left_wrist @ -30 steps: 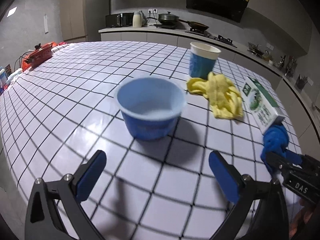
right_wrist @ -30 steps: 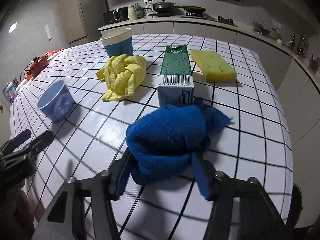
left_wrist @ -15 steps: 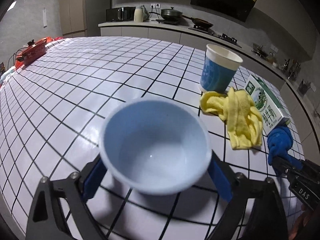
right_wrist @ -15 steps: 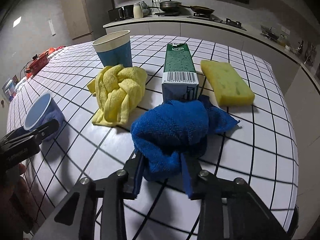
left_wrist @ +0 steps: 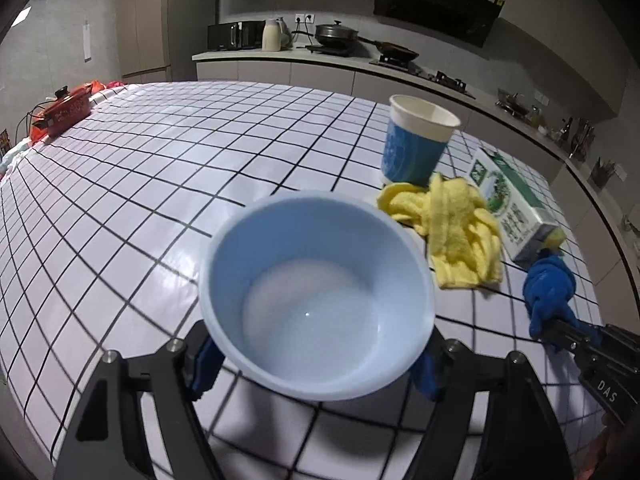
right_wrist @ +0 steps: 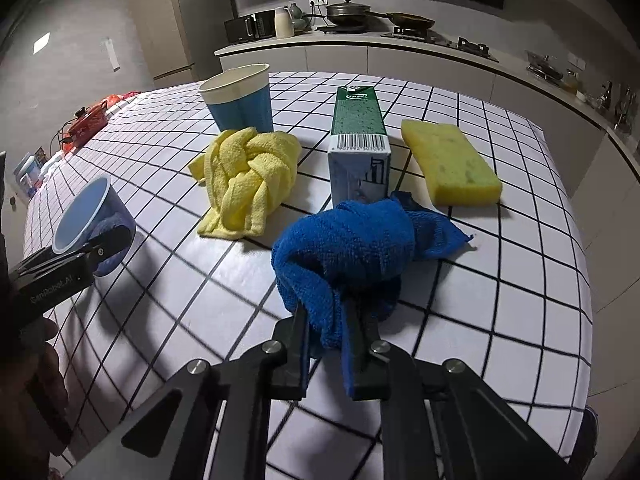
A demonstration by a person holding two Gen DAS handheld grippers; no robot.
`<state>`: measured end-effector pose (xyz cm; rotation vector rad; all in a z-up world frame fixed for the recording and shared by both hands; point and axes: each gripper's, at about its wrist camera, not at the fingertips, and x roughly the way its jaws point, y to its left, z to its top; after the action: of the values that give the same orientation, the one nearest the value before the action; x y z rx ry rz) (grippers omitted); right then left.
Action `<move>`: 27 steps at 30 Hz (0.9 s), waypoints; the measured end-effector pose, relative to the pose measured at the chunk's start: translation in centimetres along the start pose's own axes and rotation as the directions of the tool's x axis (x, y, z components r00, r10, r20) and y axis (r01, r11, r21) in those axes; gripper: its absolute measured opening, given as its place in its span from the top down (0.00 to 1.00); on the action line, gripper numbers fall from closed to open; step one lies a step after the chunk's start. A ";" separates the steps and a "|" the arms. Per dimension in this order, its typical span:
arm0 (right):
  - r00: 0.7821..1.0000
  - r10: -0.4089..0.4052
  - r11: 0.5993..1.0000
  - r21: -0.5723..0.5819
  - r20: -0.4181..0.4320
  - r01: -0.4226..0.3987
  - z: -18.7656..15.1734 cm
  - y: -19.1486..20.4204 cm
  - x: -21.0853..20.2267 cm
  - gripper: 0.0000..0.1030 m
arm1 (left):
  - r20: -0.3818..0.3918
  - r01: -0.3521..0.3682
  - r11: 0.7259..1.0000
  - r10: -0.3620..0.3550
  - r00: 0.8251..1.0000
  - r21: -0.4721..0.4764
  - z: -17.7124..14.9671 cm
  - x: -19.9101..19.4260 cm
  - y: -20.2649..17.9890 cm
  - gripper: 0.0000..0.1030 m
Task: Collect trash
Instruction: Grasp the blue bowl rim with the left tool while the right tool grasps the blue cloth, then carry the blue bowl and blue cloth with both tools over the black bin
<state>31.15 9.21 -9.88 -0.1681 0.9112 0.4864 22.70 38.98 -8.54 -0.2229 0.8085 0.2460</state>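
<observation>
Left gripper (left_wrist: 316, 364) clamped on pale blue plastic bowl (left_wrist: 316, 292), empty. Right gripper (right_wrist: 326, 354) pinching crumpled blue microfibre cloth (right_wrist: 348, 244). Nothing collected yet; blue paper cup (right_wrist: 240, 98), green-white milk carton (right_wrist: 358, 144) untouched on table.

- A white tablecloth (left_wrist: 120, 184) crossed by a grid of thin black lines is seen over the round table.
- A pale blue round plastic bowl (left_wrist: 316, 292), whitish at its bottom, is shown at 6 o'clock in the left view.
- A blue paper cup (right_wrist: 239, 98) with a white rim and cream inside is seen at 11 o'clock in the right view.
- A knotted pale yellow cloth (right_wrist: 250, 180) is shown.
- A white milk carton (right_wrist: 359, 148) carries a green speckled top face and a black barcode.
- A yellow rectangular sponge (right_wrist: 450, 162) is mottled with green.
- A deep blue terry cloth (right_wrist: 352, 244) is seen at centre.
- Black gripper frames bear blue finger pads (left_wrist: 202, 364).
</observation>
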 end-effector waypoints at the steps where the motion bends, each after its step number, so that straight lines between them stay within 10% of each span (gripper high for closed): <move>1: 1.000 0.002 1.000 -0.001 0.001 -0.002 -0.1 0.0 -0.2 0.88 | 0.003 0.004 1.000 -0.004 1.000 0.001 0.0 -0.2 -0.1 0.26; 27: 0.991 0.038 0.999 0.016 0.127 -0.040 -6.2 -4.1 -11.9 0.91 | 0.042 0.100 0.990 -0.105 0.994 0.102 -4.9 -7.7 -8.2 0.26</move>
<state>22.48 -0.46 -4.47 -0.1019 0.7958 0.5188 16.71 28.76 -5.36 -0.1636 0.7577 0.1138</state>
